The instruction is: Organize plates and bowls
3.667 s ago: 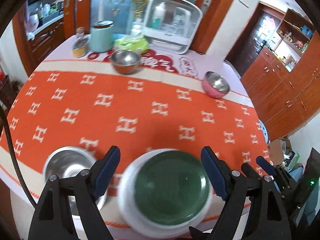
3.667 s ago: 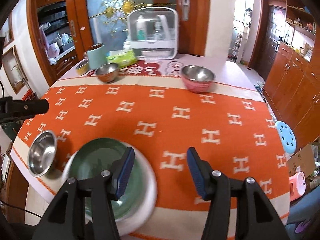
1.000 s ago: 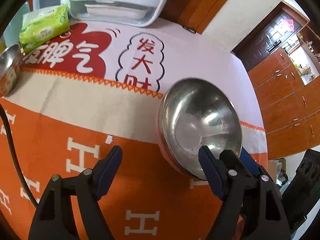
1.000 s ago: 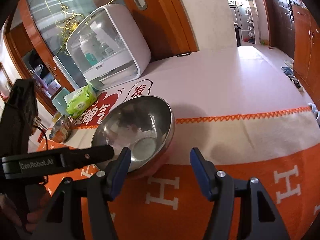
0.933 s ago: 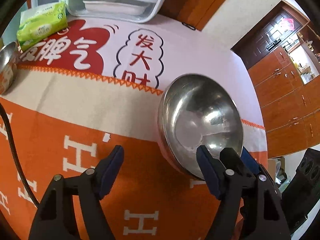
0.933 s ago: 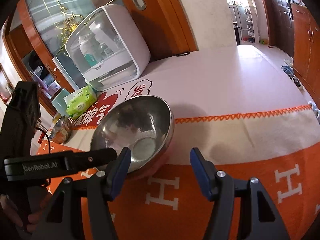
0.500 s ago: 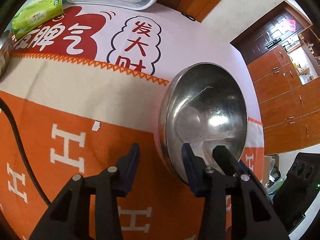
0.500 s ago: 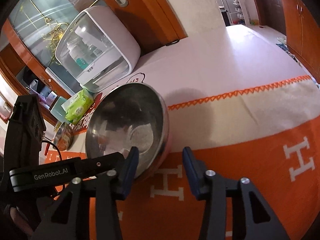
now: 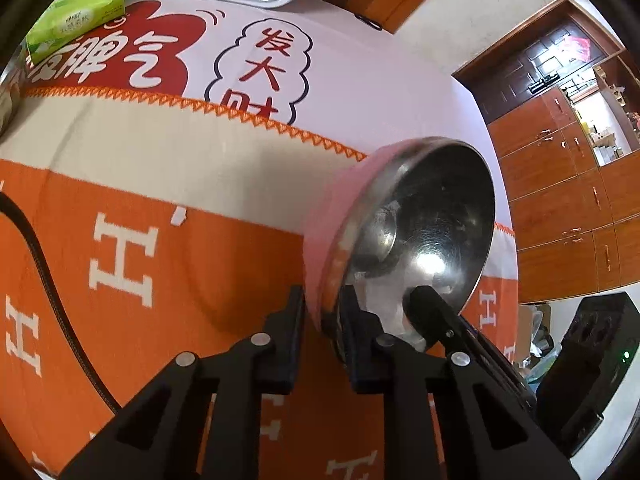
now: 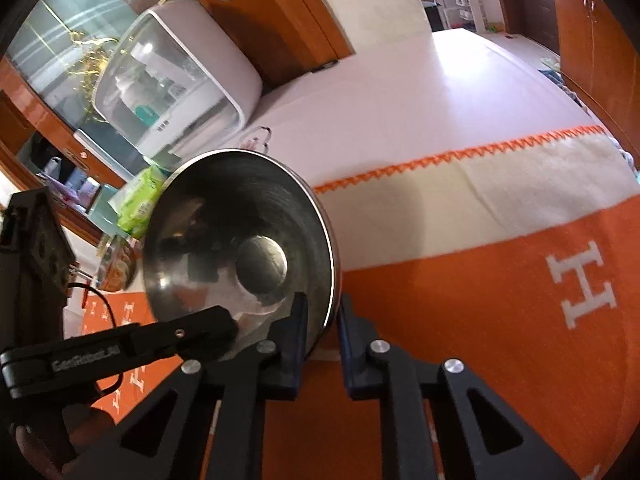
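A steel bowl with a pink outer wall (image 9: 416, 228) is gripped on opposite sides of its rim and tilted up off the orange cloth. My left gripper (image 9: 323, 320) is shut on its near rim, one finger on the pink wall and one inside. My right gripper (image 10: 322, 320) is shut on the rim of the same bowl (image 10: 240, 248). The right gripper's finger (image 9: 436, 312) shows inside the bowl in the left wrist view. The left gripper's finger (image 10: 120, 344) shows in the right wrist view.
The orange cloth with white H marks (image 9: 160, 280) covers the table. A white lidded box (image 10: 176, 92) stands at the back. A green tissue pack (image 9: 76, 16) lies near it. A small patterned bowl (image 10: 116, 264) sits far left. Wooden cabinets (image 9: 568, 200) stand to the right.
Both grippers moved from the plates to the pink bowl at the back, closed on its rim from opposite sides and tipped it up off the cloth.
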Demonstrator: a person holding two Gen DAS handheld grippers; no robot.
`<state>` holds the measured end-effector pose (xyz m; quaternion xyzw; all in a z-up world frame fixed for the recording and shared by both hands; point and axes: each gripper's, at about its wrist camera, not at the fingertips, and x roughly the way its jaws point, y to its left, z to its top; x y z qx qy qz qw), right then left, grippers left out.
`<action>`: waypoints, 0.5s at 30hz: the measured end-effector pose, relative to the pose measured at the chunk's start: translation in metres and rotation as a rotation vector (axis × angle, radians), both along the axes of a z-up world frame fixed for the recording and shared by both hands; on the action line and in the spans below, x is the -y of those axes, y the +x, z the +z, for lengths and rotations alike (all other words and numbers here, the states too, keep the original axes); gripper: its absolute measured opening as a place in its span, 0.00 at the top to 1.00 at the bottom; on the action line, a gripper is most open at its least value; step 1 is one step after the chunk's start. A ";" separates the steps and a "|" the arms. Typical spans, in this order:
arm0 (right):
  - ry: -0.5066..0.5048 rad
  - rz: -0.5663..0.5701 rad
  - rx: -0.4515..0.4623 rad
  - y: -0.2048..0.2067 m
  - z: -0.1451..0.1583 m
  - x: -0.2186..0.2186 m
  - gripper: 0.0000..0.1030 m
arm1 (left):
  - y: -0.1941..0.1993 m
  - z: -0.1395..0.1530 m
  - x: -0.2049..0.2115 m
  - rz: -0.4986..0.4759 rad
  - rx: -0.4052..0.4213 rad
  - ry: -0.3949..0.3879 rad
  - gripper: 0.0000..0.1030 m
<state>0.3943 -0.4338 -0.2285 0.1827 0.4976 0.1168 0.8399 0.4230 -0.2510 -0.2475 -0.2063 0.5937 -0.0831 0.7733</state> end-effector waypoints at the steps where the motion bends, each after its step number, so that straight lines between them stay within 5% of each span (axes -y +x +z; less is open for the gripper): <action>1: -0.002 -0.003 -0.007 -0.002 0.000 0.000 0.89 | -0.002 0.000 0.001 -0.002 -0.006 0.004 0.85; 15: -0.024 -0.025 -0.024 -0.045 0.022 0.006 0.89 | -0.039 0.009 0.011 -0.024 -0.074 0.011 0.85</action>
